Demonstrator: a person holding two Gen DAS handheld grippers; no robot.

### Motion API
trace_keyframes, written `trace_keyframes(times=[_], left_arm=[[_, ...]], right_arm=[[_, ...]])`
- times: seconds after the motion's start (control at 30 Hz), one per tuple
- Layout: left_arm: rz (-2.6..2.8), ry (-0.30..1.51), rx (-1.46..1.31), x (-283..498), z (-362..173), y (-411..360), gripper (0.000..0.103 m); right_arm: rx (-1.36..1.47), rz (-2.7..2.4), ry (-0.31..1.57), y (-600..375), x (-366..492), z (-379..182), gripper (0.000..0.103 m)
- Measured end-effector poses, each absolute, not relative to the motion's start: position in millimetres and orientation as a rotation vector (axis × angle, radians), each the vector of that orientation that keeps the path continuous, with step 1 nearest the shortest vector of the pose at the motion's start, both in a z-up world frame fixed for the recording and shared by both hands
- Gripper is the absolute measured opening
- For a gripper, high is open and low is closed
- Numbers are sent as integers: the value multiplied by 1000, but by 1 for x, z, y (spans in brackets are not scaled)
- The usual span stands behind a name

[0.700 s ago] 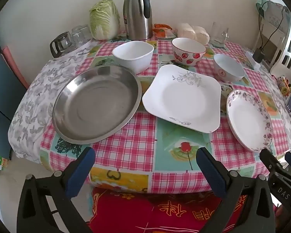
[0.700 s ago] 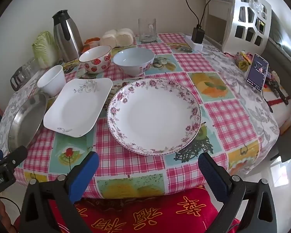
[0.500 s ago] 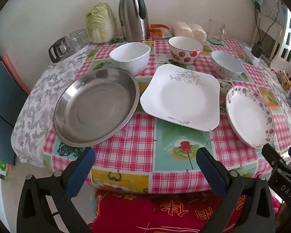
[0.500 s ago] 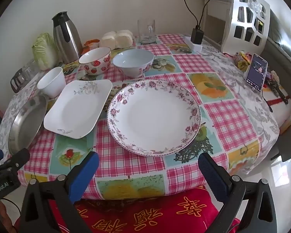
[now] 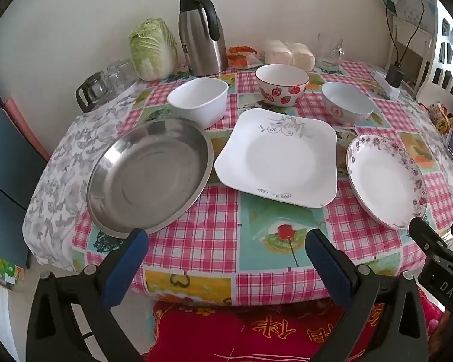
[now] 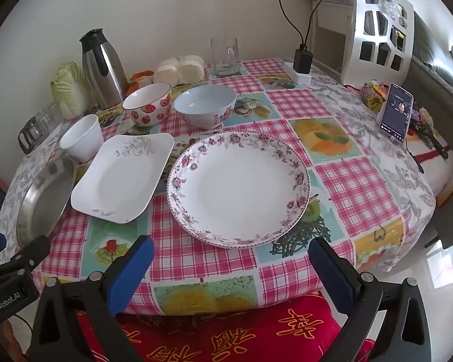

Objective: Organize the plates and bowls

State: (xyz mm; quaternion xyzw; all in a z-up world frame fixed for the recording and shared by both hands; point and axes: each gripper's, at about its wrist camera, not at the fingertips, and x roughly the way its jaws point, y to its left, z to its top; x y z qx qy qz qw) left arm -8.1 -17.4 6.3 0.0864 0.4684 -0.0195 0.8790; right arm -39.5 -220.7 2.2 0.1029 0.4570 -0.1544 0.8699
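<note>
A steel round plate (image 5: 149, 175), a white square plate (image 5: 279, 157) and a floral-rimmed round plate (image 5: 385, 181) lie in a row on the checked tablecloth. Behind them stand a white bowl (image 5: 197, 101), a strawberry bowl (image 5: 281, 85) and a pale blue bowl (image 5: 346, 102). The floral plate (image 6: 238, 187) fills the middle of the right wrist view, with the square plate (image 6: 123, 176) to its left. My left gripper (image 5: 226, 259) is open and empty at the table's near edge. My right gripper (image 6: 231, 265) is open and empty, near the floral plate's front rim.
A steel thermos jug (image 5: 202, 33), a cabbage (image 5: 152, 48), glass cups (image 5: 102, 87), buns (image 5: 288, 52) and a glass mug (image 6: 225, 55) stand at the back. A phone (image 6: 395, 116) leans at the right edge. A red cushion (image 6: 241, 328) lies below the table's near edge.
Both grippers have drawn back a little from the table, so the dishes look slightly smaller and farther. Nothing on the table has moved.
</note>
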Motion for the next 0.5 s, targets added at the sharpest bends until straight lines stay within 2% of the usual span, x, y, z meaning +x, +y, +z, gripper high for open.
trace_keyframes(times=[0.5], left_arm=[[-35, 972, 189, -8, 6, -18, 103]], right_arm=[[252, -331, 951, -226, -40, 1, 103]])
